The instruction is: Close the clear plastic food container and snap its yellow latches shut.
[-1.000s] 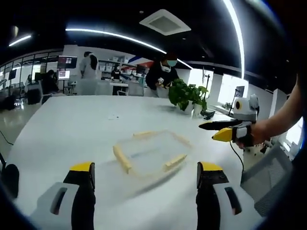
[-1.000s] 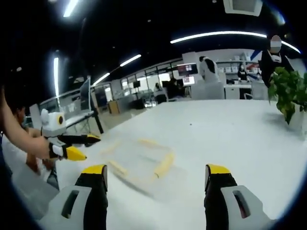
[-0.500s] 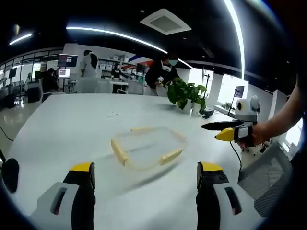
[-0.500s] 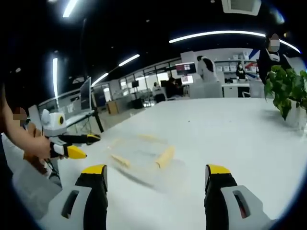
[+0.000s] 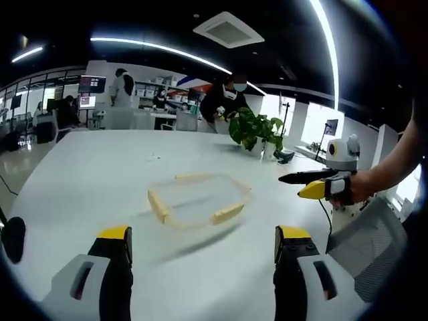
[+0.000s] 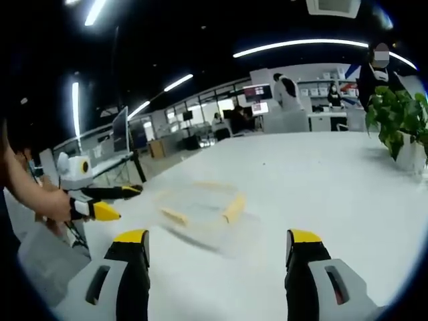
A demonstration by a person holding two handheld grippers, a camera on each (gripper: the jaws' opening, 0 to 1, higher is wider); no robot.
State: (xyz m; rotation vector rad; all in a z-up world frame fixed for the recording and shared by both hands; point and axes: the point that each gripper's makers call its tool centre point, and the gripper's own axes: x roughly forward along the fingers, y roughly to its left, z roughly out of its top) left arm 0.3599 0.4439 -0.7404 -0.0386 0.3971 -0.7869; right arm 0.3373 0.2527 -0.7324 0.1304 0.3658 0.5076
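Both cameras had shifted a little since a second earlier, so the clear box sat a bit higher in each view, but it lay in the same place on the worktop.

Nearest in the left gripper view, the left tool had its two yellow-tipped jaws spread wide apart, gripping nothing. In the right gripper view, the right tool was spread wide the same way, with nothing between its jaws.

Ahead of both tools lay the clear plastic food container, flat on the white worktop. Its yellow latches stuck out along its sides. It looked blurred, so I could not tell how the lid sat. Neither tool touched it. Bare white worktop lay all around it, with lots of room on every side.

Off to the right in the left gripper view, a person's hand held the right tool above the worktop's edge.

Farther back, a green plant stood on the worktop, well apart from the box. Behind it, people stood by desks and screens.
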